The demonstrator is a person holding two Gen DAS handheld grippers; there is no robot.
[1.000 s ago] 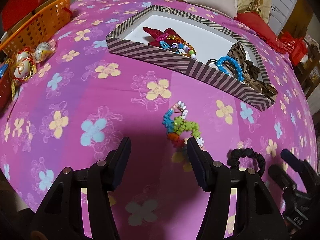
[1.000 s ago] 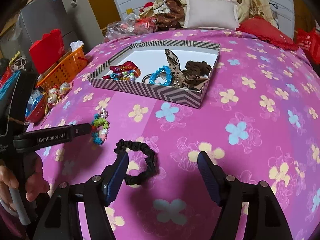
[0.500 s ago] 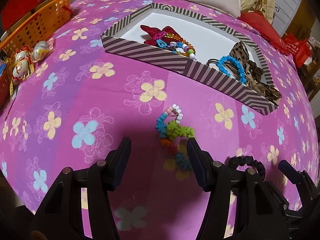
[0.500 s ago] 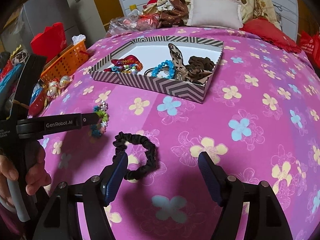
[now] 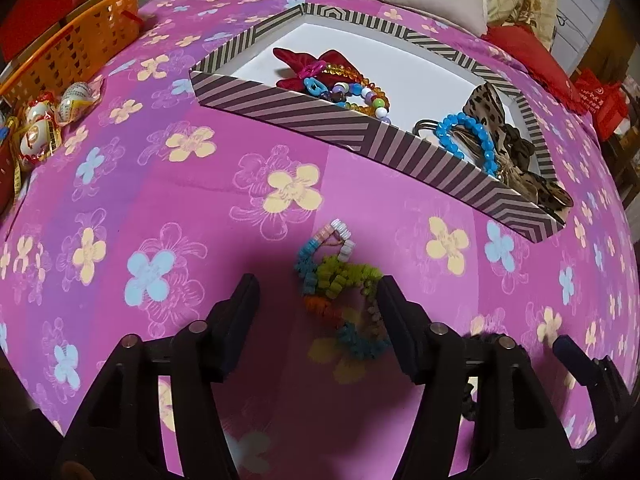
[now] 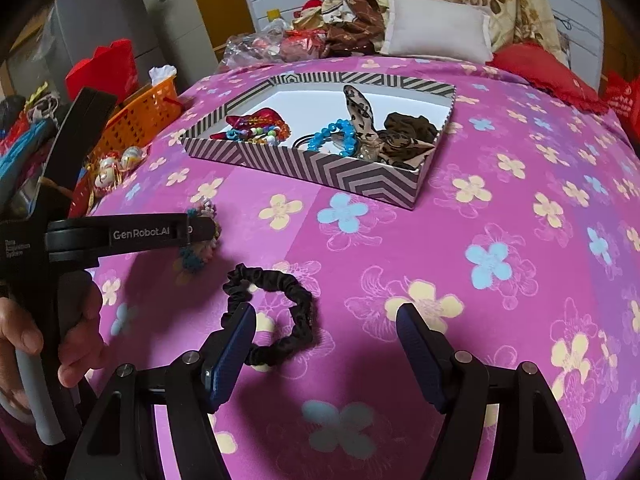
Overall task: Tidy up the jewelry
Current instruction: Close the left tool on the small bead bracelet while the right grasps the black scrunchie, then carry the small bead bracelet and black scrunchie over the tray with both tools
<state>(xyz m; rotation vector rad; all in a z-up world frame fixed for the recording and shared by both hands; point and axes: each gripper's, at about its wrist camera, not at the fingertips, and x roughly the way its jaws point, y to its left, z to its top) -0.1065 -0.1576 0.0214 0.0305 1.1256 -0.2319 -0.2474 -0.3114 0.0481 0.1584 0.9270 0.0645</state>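
Observation:
A multicoloured bead bracelet (image 5: pixel 336 288) lies on the pink flowered cloth between the jaws of my left gripper (image 5: pixel 316 300). Those jaws are opening and the pads stand clear of the beads, though the right finger (image 5: pixel 394 312) is close to them. From the right wrist view, the left gripper (image 6: pixel 204 232) hangs over the bracelet (image 6: pixel 198 258). A black scrunchie (image 6: pixel 280 304) lies flat under my open right gripper (image 6: pixel 326 328), with the gripper's left finger (image 6: pixel 236 340) over its left side. The striped box (image 5: pixel 360 128) (image 6: pixel 340 172) holds a red bow, bead bracelets and a leopard-print scrunchie.
An orange basket (image 5: pixel 80 60) (image 6: pixel 148 116) and wrapped sweets (image 5: pixel 40 120) sit at the cloth's left edge. A pale pillow (image 6: pixel 436 36) and a red cushion (image 6: pixel 544 68) lie behind the box. A person's hand (image 6: pixel 72 340) holds the left gripper's handle.
My left gripper has slid over the bead bracelet, which was off its right fingertip and now lies between the jaws, slightly wider apart. The right gripper has stayed over the scrunchie.

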